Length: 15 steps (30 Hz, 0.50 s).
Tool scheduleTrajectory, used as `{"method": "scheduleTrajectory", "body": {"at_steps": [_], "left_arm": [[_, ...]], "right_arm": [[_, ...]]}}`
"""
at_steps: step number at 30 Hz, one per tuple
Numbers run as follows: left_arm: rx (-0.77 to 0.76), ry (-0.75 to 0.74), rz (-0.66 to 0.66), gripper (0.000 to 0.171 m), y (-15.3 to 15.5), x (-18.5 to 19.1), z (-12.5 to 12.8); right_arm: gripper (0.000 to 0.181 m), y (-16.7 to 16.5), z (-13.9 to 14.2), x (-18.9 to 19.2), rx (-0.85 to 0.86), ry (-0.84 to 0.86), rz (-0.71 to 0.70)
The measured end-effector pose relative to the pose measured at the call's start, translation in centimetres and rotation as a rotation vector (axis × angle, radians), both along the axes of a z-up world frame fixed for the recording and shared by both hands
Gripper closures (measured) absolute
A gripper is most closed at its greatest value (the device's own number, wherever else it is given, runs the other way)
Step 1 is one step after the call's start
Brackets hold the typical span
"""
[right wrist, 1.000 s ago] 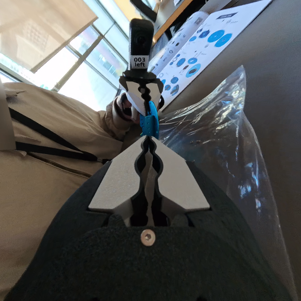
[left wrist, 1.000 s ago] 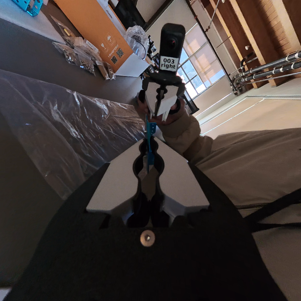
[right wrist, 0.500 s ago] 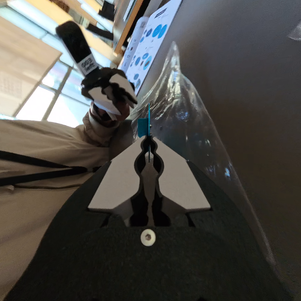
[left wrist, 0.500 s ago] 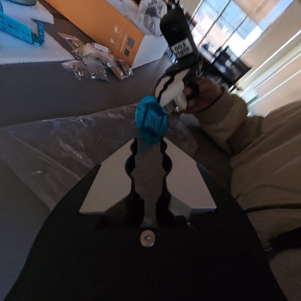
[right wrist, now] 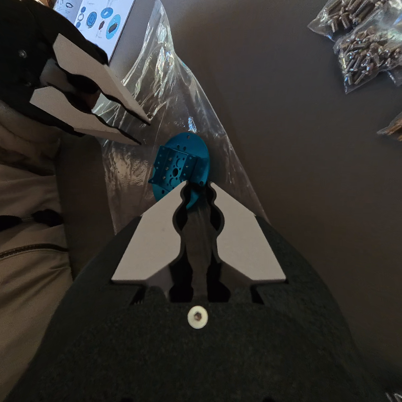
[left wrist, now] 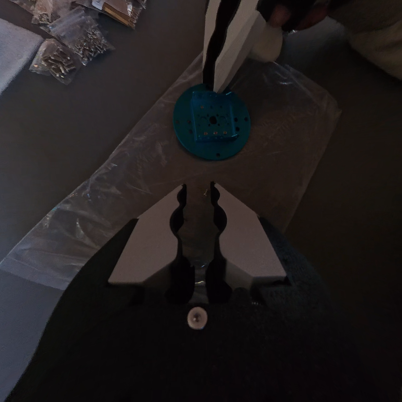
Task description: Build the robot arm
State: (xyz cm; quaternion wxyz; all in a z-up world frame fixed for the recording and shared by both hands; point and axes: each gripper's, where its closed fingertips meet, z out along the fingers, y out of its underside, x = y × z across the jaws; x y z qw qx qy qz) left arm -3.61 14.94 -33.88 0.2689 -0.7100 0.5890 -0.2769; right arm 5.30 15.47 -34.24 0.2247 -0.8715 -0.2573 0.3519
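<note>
Small bags of screws (left wrist: 65, 56) lie at the upper left of the left wrist view on the dark desk (left wrist: 54, 134). A clear plastic bag (left wrist: 108, 195) spreads across the middle. The left claw (left wrist: 198, 187) hovers over it, slightly parted and empty. Just above centre, a blue disc (left wrist: 211, 150) carrying a square bracket (left wrist: 212, 119) rests flat on the bag. The right claw (right wrist: 198, 183), narrowly parted and gripping nothing, has its tips at the disc's rim.

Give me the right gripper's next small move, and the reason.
Probably lift the right gripper straight off: its jaws stand open about the rim of the blue disc, which lies flat on the plastic bag, and the left gripper hangs open, apart from it.
</note>
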Motion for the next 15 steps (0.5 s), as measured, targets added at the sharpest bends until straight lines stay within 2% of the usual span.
{"method": "scheduleTrajectory", "body": {"at_steps": [5, 10, 15], "left_arm": [[-0.016, -0.018, -0.046, 0.151, -1.1, -0.2, 0.3], [0.011, -0.016, -0.107, 0.152, -1.6, -0.8, 0.2], [-0.040, -0.047, -0.033, 0.151, -1.5, 0.3, 0.5]], "right_arm": [[0.163, 1.2, 0.3, 1.5, 0.087, -0.080, -0.040], [0.164, 2.3, 2.2, 2.3, 0.273, -0.140, -0.050], [0.169, 2.5, 2.4, 1.9, 0.331, -0.164, -0.050]]}}
